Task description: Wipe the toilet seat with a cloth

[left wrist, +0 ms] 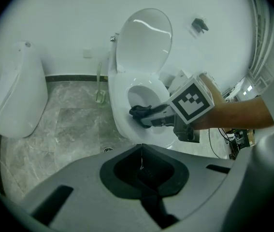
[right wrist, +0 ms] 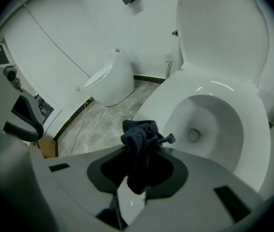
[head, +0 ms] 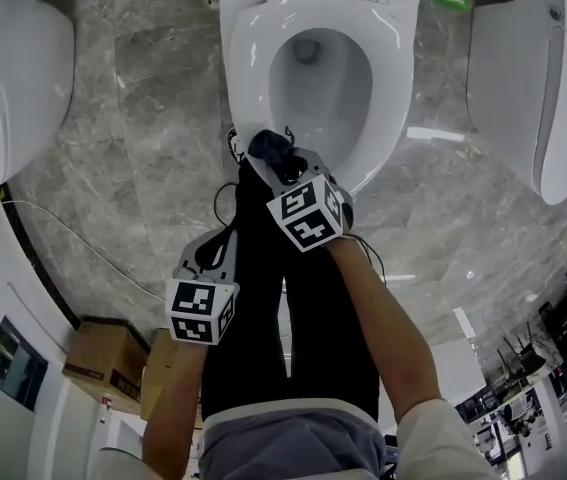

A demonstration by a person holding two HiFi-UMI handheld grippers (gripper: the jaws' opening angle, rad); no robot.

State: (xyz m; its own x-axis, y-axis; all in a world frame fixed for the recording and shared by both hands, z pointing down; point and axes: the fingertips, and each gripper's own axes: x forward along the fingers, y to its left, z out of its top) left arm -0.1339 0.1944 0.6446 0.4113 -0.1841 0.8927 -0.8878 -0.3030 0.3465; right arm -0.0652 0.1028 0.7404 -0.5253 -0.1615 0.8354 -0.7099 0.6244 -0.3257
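Note:
A white toilet with its lid (left wrist: 144,37) raised stands ahead of me, its seat (head: 248,68) ringing the bowl (head: 318,78). My right gripper (head: 281,163) is shut on a dark blue cloth (head: 266,146), and the bunched cloth lies at the seat's near left rim. In the right gripper view the cloth (right wrist: 137,135) hangs from the gripper (right wrist: 144,151), with the seat (right wrist: 175,93) just beyond. My left gripper (head: 221,243) is held back, low and to the left, over the person's dark trousers. In the left gripper view the left gripper (left wrist: 141,151) is shut on nothing and looks at the right gripper (left wrist: 149,116).
White wall-hung fixtures flank the toilet, one at the left (head: 13,78) and one at the right (head: 533,88). The floor is grey marble (head: 133,118). A thin cable (head: 73,238) runs across it at the left. Cardboard boxes (head: 103,353) stand at the lower left.

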